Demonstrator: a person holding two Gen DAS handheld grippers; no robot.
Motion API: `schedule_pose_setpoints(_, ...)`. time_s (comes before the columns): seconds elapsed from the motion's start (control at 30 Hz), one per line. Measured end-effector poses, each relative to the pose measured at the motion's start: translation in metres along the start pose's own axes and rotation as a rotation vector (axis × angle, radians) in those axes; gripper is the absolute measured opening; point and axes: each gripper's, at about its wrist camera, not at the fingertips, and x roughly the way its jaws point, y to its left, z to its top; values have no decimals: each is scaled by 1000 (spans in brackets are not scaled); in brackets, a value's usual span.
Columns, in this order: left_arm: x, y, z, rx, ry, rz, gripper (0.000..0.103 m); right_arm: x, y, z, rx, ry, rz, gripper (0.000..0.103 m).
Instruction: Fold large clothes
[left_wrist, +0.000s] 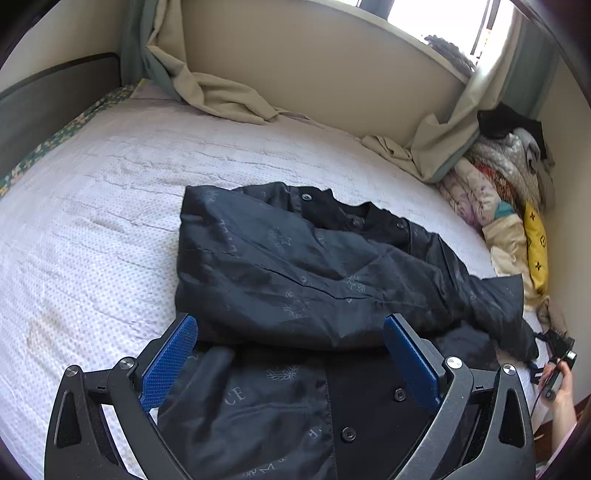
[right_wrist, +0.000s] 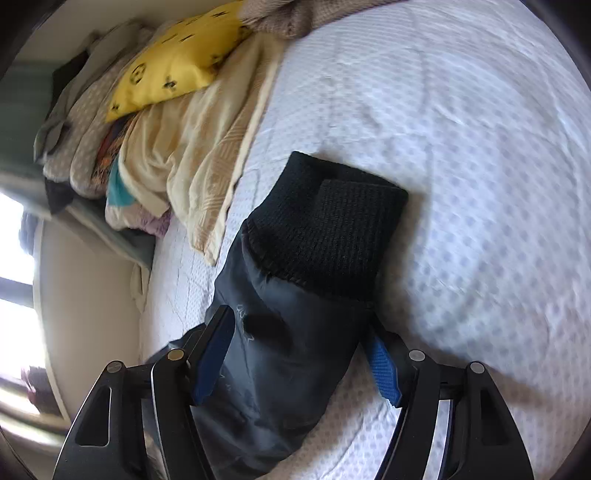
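The bed (left_wrist: 92, 192) carries a dark jacket (left_wrist: 295, 266), which lies near the middle of the white dotted cover with one part already doubled over the buttoned front. At the left, the left tool (left_wrist: 290, 354) hovers low over the near edge of that fold, its blue pads spread wide with cloth between and under them but not pinched. Further right, a pile of bedding (left_wrist: 506, 184) with a yellow pillow (left_wrist: 535, 243) sits against the wall, well apart from the jacket body.

The right tool (right_wrist: 299, 354) straddles the jacket's sleeve (right_wrist: 280, 350) just behind the black knitted cuff (right_wrist: 328, 221), which lies flat on the cover. Its pads stand wide on either side of the sleeve; they do not look pressed into the cloth.

The step in hand appears to be bringing the right sleeve in. Next, the right tool likely needs to close on the sleeve near the cuff, lift it and carry it across onto the folded body, while the left tool steadies the fold.
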Motion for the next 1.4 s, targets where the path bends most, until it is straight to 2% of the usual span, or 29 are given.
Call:
schedule_pose_setpoints(0.07, -1, 2, 0, -3, -9, 8, 102, 1, 4, 2, -37, -1, -7, 50)
schedule_pose_setpoints(0.1, -1, 3, 0, -7, -10, 10, 102, 4, 6, 3, -58, 5, -4, 28)
schedule_pose_setpoints(0.13, -1, 4, 0, -10, -8, 10, 102, 7, 8, 4, -75, 20, 10, 14)
schedule_pose_setpoints(0.27, 1, 2, -2, -11, -1, 16, 102, -1, 24, 1, -139, -4, 19, 8)
schedule_pose_setpoints(0.33, 1, 2, -3, -8, -3, 19, 102, -17, 44, -4, -213, -51, 21, 7)
schedule_pose_setpoints(0.43, -1, 0, -4, -7, -11, 20, 102, -52, 93, -24, -394, -160, 33, 7)
schedule_pose_setpoints(0.53, -4, -1, -4, -9, -22, 17, 102, -88, 148, -69, -645, -287, 38, 7)
schedule_pose_setpoints(0.57, -4, -1, -4, -11, -24, 15, 102, -100, 170, -96, -760, -331, 51, 7)
schedule_pose_setpoints(0.7, -6, -1, -5, -16, -25, 14, 102, -120, 218, -180, -1039, -386, 127, 7)
schedule_pose_setpoints(0.83, -6, 0, -6, -26, -19, 5, 102, -120, 247, -255, -1222, -336, 228, 7)
schedule_pose_setpoints(1.03, -9, 5, -3, -51, -21, -12, 102, -86, 257, -366, -1473, -177, 267, 7)
schedule_pose_setpoints(1.2, -4, 12, -3, -83, 4, -26, 102, -29, 244, -451, -1670, -6, 203, 7)
schedule_pose_setpoints(1.3, -1, 15, -3, -100, 20, -37, 102, 1, 225, -486, -1759, 68, 143, 7)
schedule_pose_setpoints(1.4, 1, 15, -3, -104, 29, -48, 102, 22, 207, -505, -1818, 122, 84, 9)
